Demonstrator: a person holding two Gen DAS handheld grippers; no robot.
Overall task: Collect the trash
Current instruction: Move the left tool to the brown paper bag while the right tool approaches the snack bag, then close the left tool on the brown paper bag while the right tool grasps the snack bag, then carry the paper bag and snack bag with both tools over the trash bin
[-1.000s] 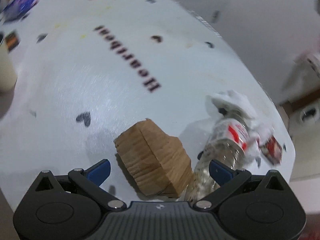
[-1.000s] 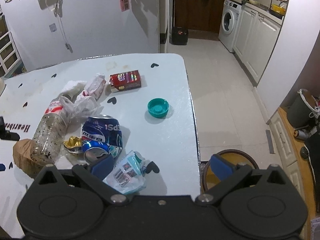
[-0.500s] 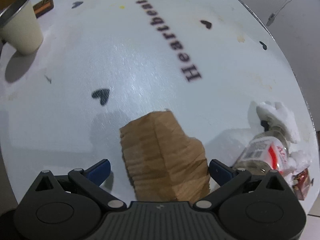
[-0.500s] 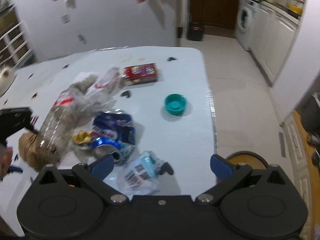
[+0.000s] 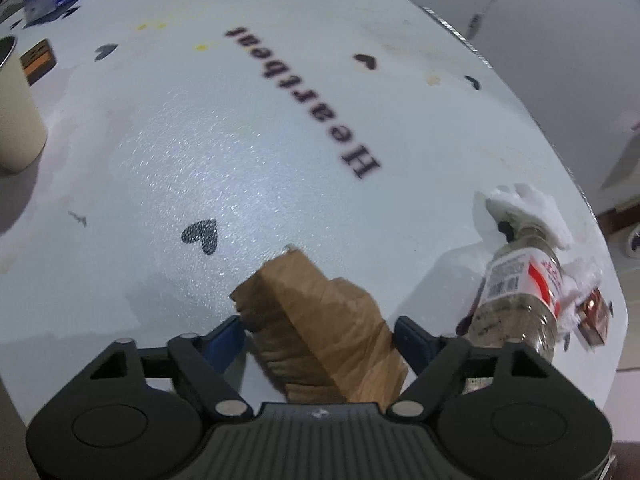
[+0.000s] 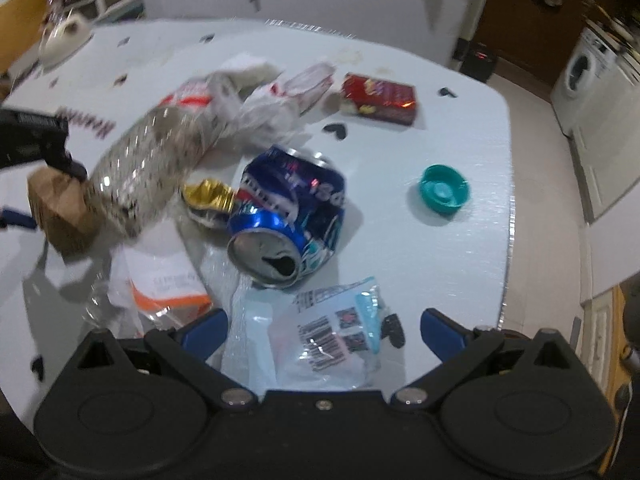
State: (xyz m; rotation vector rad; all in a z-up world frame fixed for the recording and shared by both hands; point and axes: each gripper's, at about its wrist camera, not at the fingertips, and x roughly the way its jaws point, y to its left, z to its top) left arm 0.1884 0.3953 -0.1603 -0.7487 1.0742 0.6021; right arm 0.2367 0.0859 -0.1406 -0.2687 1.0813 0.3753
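Since a second ago both jaws have narrowed onto the crumpled brown paper bag [image 5: 320, 324] lying on the white table [image 5: 240, 140]; left gripper [image 5: 320, 334] is closing, pads beside it, not yet pressing. Right gripper [image 6: 324, 330] hangs released over a clear wrapper [image 6: 336, 336], likely next.

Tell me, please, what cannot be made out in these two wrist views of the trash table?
- Crumpled brown paper, left wrist view: its near end is hidden behind the left tool, whose jaws are closing around it.
- Plastic bottle, right wrist view: motion blur makes its label unreadable.
- Cream cup, left wrist view: cut off by the left edge.
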